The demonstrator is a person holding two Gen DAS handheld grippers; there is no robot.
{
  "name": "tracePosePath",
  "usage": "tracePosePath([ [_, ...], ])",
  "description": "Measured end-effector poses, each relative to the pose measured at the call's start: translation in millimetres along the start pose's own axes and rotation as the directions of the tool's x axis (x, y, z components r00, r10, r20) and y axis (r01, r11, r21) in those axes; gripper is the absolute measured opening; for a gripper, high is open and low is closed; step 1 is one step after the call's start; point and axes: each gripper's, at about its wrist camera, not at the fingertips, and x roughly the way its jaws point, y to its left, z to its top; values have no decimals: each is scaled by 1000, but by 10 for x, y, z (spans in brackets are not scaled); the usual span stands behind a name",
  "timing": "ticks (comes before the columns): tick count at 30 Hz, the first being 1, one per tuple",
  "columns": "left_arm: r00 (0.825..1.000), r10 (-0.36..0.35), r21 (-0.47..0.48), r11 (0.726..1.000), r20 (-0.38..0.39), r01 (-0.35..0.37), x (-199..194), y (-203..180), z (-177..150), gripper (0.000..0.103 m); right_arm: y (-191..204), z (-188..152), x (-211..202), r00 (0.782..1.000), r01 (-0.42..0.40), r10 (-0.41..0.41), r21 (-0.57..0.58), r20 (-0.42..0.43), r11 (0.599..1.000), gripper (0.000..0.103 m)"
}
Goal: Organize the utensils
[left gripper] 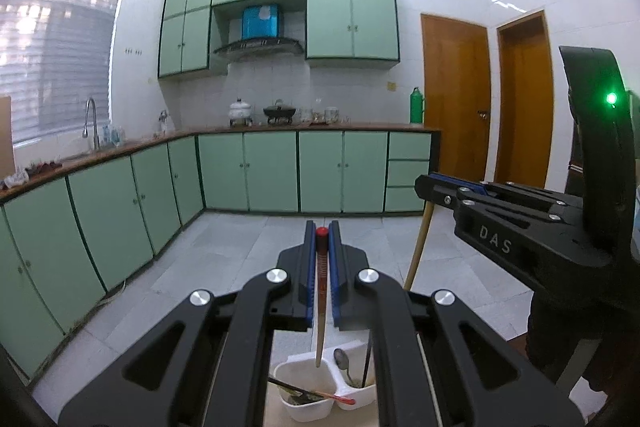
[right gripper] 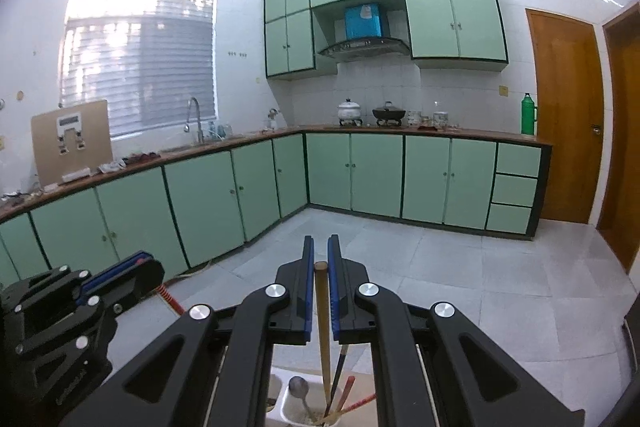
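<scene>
My left gripper [left gripper: 321, 231] is shut on a red-capped brown chopstick [left gripper: 320, 291], held upright with its lower tip over the left compartment of a white utensil holder [left gripper: 308, 415]. My right gripper [right gripper: 320, 247] is shut on a plain wooden chopstick [right gripper: 323, 323], whose lower end dips into the holder's compartment [right gripper: 292, 417] among other chopsticks and a metal spoon [right gripper: 298, 387]. The right gripper also shows in the left wrist view [left gripper: 424, 187], gripping its chopstick [left gripper: 418, 247]. The left gripper shows in the right wrist view [right gripper: 154, 267].
The holder contains a metal spoon [left gripper: 342, 361], a red-tipped chopstick [left gripper: 320, 395] and dark chopsticks. Beyond lie a tiled floor [left gripper: 224, 259], green base cabinets [left gripper: 272, 171], a counter with a sink tap [left gripper: 91, 123] and pots, and wooden doors [left gripper: 456, 99].
</scene>
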Motion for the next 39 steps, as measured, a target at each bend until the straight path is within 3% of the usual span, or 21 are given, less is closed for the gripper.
tracePosePath([
  [6, 998, 1, -30, 1000, -71, -3, 276, 150, -243, 5, 3, -279, 328, 998, 17, -17, -2, -66, 1000, 7],
  [18, 981, 23, -39, 999, -194, -32, 551, 380, -618, 7, -206, -766, 574, 979, 32, -21, 51, -202, 998, 9],
  [21, 979, 29, -43, 998, -199, -38, 510, 421, -633, 11, -285, -856, 547, 974, 55, -40, 62, -224, 997, 19],
  [26, 987, 32, -49, 998, -160, -41, 276, 421, -605, 40, -386, -883, 292, 979, 79, -64, 71, -192, 994, 45],
  [30, 990, 35, -69, 997, -140, -45, -14, 419, -647, 53, -415, -948, -33, 982, 105, -96, 47, -164, 993, 62],
  [35, 991, 49, -83, 995, -127, -60, -417, 349, -821, 77, -377, -1118, -439, 983, 116, -112, 24, -144, 993, 81],
  [39, 989, 52, -78, 995, -136, -63, -732, 243, -1032, 86, -310, -1319, -784, 983, 112, -108, 20, -148, 994, 96],
])
